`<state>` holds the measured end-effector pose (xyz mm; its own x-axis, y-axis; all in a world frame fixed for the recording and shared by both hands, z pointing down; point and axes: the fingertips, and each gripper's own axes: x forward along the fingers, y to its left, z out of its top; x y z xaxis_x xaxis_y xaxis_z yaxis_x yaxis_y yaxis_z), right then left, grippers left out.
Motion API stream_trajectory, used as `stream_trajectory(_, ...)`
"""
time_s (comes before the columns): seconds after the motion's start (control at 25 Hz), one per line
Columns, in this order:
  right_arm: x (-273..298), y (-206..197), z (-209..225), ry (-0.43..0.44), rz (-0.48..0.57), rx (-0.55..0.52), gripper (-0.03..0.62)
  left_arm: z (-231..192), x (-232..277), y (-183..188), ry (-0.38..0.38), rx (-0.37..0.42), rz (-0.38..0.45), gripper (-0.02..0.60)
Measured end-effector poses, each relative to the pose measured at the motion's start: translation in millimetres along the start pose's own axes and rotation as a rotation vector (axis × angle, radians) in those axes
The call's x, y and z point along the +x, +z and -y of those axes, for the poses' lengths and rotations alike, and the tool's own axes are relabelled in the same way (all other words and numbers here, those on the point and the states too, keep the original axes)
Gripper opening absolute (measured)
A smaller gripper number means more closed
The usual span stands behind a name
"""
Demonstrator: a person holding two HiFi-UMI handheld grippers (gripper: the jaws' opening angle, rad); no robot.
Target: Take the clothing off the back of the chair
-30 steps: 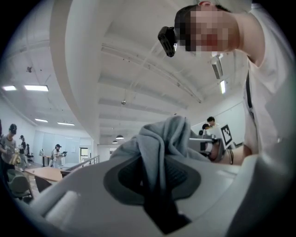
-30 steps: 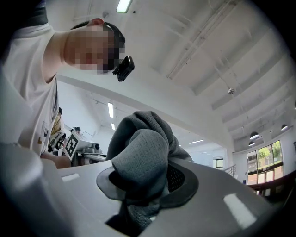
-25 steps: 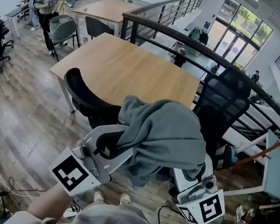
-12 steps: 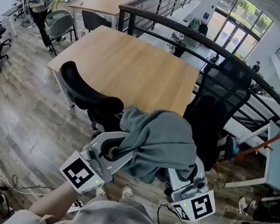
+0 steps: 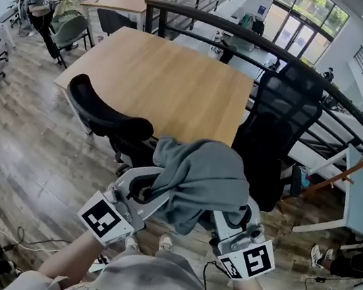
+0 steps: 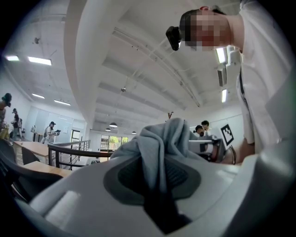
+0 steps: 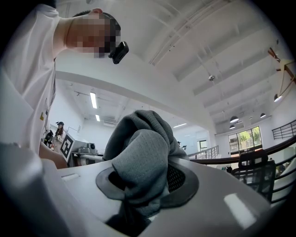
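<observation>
A grey garment [image 5: 203, 178] hangs bunched in the air between my two grippers, low in the head view. My left gripper [image 5: 160, 187] is shut on its left side, and the cloth [image 6: 155, 152] is pinched between the pads. My right gripper [image 5: 224, 210] is shut on its right side, with a thick fold [image 7: 138, 162] bulging out of the jaws. The black mesh-backed chair [image 5: 284, 123] stands just beyond the garment, its back bare. The cloth hides both grippers' fingertips in the head view.
A second black chair [image 5: 104, 115] stands at the left, pushed up to a wooden table [image 5: 164, 80]. A dark railing [image 5: 207, 25] runs behind the table. A person's shoes [image 5: 318, 255] and cables lie on the wood floor at the right. People work at far desks [image 5: 44, 0].
Both grippers and the bundled garment have come down and drawn closer to my body, away from the chair back. The grip on the cloth looks the same.
</observation>
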<state>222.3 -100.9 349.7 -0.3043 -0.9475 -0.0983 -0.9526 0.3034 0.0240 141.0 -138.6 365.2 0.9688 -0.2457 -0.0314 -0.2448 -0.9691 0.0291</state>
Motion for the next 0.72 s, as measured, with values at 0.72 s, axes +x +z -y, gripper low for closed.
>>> stream_trajectory(0.72, 1.0, 2.7, 0.4, 0.004, -0.023, -0.015, 0.14, 1.1, 0.3, 4.7, 0.014, 0.021, -0.007, 0.087)
